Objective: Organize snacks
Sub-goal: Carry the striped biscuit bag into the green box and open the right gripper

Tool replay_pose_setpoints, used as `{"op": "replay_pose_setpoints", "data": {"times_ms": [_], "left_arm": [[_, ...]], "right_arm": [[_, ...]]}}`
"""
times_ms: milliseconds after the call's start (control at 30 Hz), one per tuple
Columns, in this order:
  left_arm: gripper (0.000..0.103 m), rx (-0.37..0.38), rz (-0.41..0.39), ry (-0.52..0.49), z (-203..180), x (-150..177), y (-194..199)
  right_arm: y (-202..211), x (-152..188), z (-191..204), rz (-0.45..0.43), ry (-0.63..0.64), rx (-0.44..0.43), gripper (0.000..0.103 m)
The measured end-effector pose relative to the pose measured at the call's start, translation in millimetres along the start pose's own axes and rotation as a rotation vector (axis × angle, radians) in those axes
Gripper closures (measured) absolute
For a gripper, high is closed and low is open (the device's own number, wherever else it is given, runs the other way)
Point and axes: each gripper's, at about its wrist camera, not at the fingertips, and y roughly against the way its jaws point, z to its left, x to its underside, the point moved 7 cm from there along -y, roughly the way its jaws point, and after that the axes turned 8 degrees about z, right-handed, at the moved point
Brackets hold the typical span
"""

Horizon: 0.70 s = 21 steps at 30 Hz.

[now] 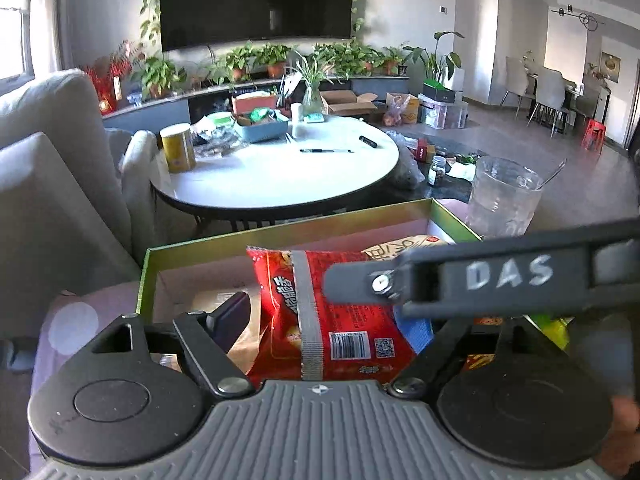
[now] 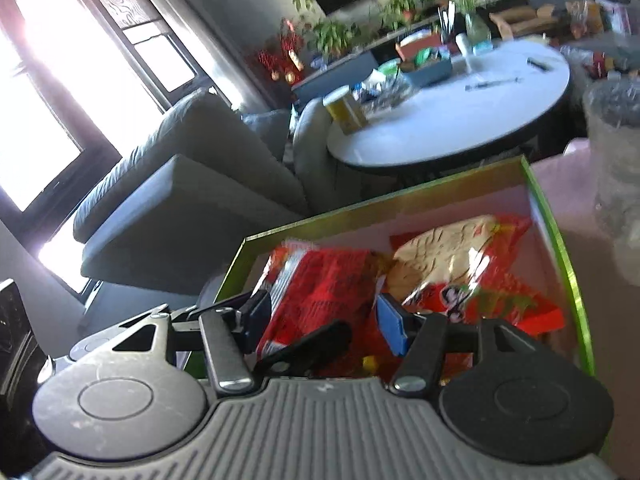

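A red snack bag (image 1: 340, 312) (image 2: 320, 292) stands upright inside a green-rimmed box (image 1: 280, 233) (image 2: 380, 208). My left gripper (image 1: 322, 322) straddles the bag with its jaws open; the dark left pad (image 1: 230, 316) stands clear of the bag's edge and the blue right pad (image 1: 418, 330) sits beside it. One black finger of my right gripper (image 1: 480, 276) lies across the bag's face from the right. In the right wrist view, my right gripper (image 2: 324, 320) is shut on the red bag, a pad at each side. A beige and red snack bag (image 2: 460, 268) (image 1: 404, 249) lies behind it.
The box sits on a pink-covered surface (image 2: 568, 184). A clear glass jug (image 1: 500, 200) (image 2: 616, 152) stands just right of the box. A brown packet (image 1: 248, 340) lies in the box's left part. Beyond are a round white table (image 1: 280, 172) and a grey sofa (image 1: 52, 168).
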Motion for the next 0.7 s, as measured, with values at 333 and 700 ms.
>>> {"op": "replay_pose_setpoints", "data": {"times_ms": [333, 700], "left_arm": [[0.022, -0.037, -0.04, -0.02, 1.2, 7.2, 27.1], [0.021, -0.039, -0.067, -0.019, -0.5, 21.1, 61.4]], "right_arm": [[26.8, 8.0, 14.1, -0.054, 0.096, 0.02, 0.062], [47.5, 17.6, 23.5, -0.065, 0.132, 0.015, 0.059]]}}
